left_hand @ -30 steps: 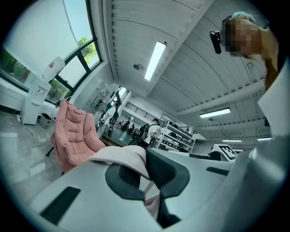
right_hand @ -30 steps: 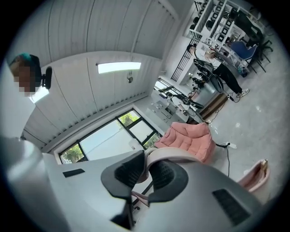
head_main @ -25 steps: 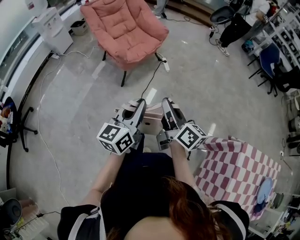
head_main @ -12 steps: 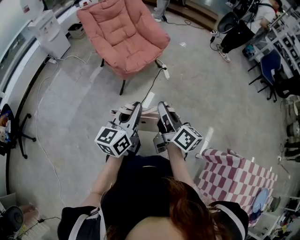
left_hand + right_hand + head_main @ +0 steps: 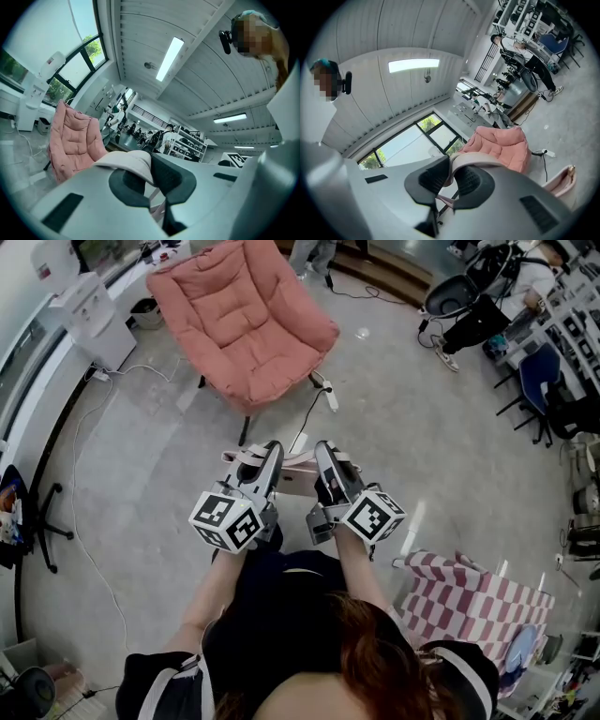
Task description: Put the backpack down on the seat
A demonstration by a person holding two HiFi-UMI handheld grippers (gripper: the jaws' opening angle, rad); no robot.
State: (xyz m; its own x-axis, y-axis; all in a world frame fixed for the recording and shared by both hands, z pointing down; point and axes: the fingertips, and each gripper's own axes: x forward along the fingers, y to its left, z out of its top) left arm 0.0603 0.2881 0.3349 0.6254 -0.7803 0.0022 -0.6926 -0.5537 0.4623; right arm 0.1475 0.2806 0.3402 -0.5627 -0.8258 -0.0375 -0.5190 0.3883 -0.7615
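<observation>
The backpack [image 5: 298, 484] is hung by its straps [image 5: 129, 161], one pinched in the left claw [image 5: 272, 454], one in the right claw [image 5: 326, 452], with the pink seat [image 5: 246, 320] well ahead of both (not yet reached). Should a strap slip, the bag could be dropped short.

Black top [image 5: 281, 610], white stripes on the sleeves [image 5: 172, 688]; grey left gripper [image 5: 270, 454] and right gripper [image 5: 326, 454], black-and-white marker cubes [image 5: 230, 519].

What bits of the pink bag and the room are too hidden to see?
Backpack: head view, mostly hidden under the left claw and right claw, each shut on a strap.
Checked cloth: head view, partly hidden by the person's shoulder.
Faraway people: left gripper view, too small.
</observation>
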